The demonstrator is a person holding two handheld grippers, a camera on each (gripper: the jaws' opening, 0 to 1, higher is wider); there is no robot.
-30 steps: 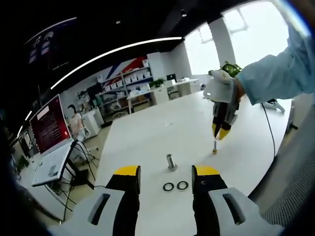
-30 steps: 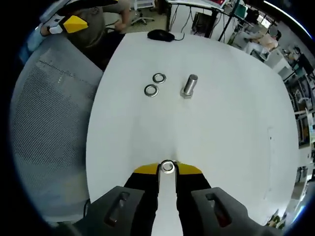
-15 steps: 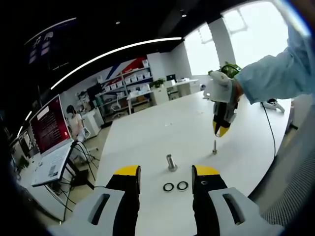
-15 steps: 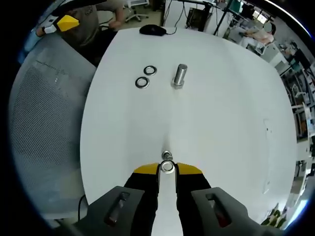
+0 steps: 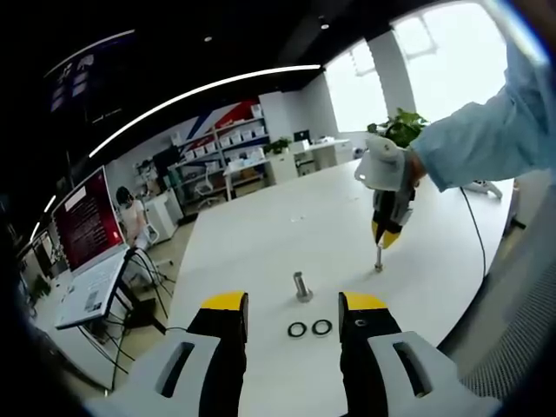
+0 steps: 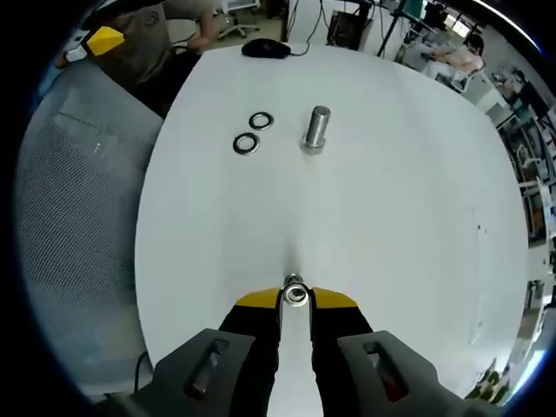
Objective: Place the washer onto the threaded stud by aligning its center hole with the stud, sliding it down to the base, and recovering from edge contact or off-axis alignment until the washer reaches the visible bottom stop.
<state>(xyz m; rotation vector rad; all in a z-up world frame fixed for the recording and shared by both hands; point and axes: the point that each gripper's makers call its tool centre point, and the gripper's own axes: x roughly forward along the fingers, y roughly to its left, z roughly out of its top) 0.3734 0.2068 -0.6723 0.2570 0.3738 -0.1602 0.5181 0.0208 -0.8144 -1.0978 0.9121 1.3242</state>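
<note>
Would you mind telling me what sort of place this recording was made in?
Probably an open-plan office or lab workspace: a large white table, shelving stacked with boxes against the far wall, a laptop on a stand, and a mesh office chair at the table's edge.

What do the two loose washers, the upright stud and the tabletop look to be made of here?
Washers: likely metal, with a bright silvery sheen in the right gripper view; they read darker in the left gripper view, so the finish is uncertain.
Stud: metal, judging by its shiny grey cylinder with highlights.
Tabletop: smooth matte white, probably laminate or painted board; its even, grainless surface suggests that.
</note>
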